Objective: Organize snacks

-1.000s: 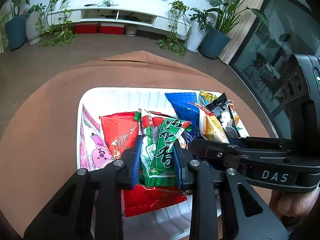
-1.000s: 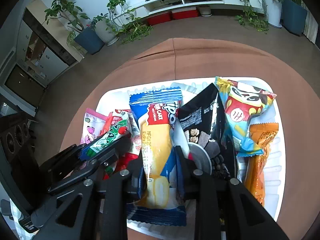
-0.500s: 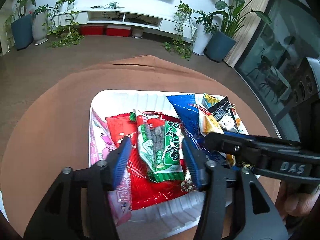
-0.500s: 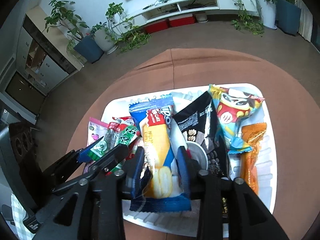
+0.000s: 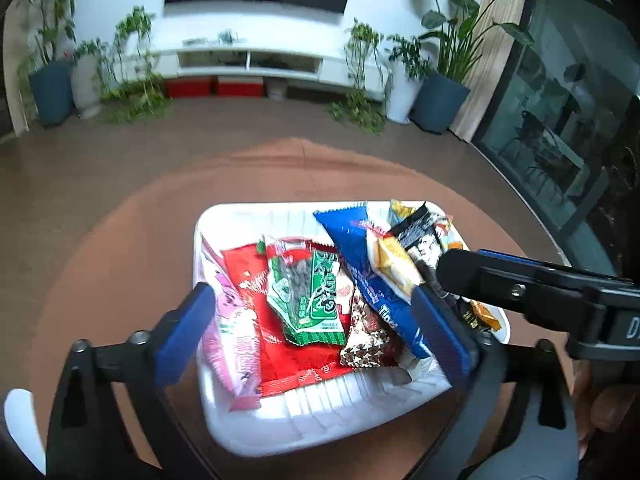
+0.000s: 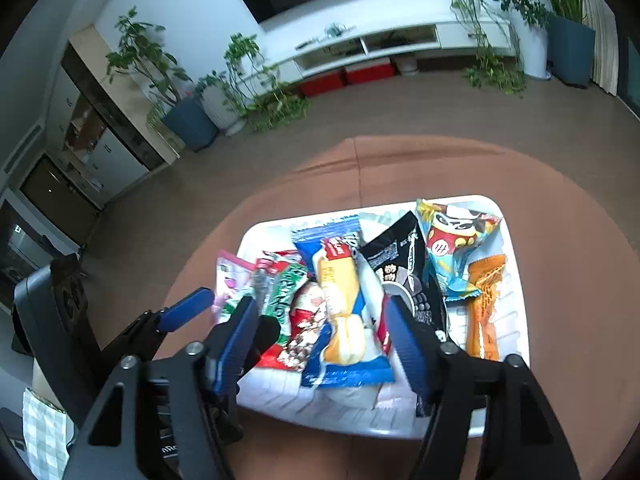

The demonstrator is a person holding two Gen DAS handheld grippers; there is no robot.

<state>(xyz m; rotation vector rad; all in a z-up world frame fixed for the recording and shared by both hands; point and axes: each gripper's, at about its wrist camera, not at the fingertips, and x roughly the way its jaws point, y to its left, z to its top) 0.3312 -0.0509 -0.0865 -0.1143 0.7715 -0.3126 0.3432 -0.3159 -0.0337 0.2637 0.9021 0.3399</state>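
Note:
A white tray (image 5: 304, 412) on a round brown table holds several snack packets. The green seed packet (image 5: 308, 296) lies on a red packet (image 5: 288, 360), with a pink packet (image 5: 236, 332) to the left and a blue cake packet (image 5: 372, 280) to the right. My left gripper (image 5: 316, 336) is open and empty above the tray's near edge. My right gripper (image 6: 324, 344) is open, its jaws either side of the blue cake packet (image 6: 340, 304) that lies in the tray (image 6: 512, 364). A black packet (image 6: 404, 268), a panda packet (image 6: 456, 244) and an orange packet (image 6: 484, 304) lie to the right.
The brown tablecloth (image 5: 120, 264) surrounds the tray. The right gripper's body (image 5: 540, 292) reaches over the tray's right side in the left wrist view. Beyond the table are floor, potted plants (image 6: 192, 116) and a white TV shelf (image 5: 248, 60).
Both grippers have opened and pulled back and up from the tray. The green seed packet and the blue cake packet were let go and now lie in the tray.

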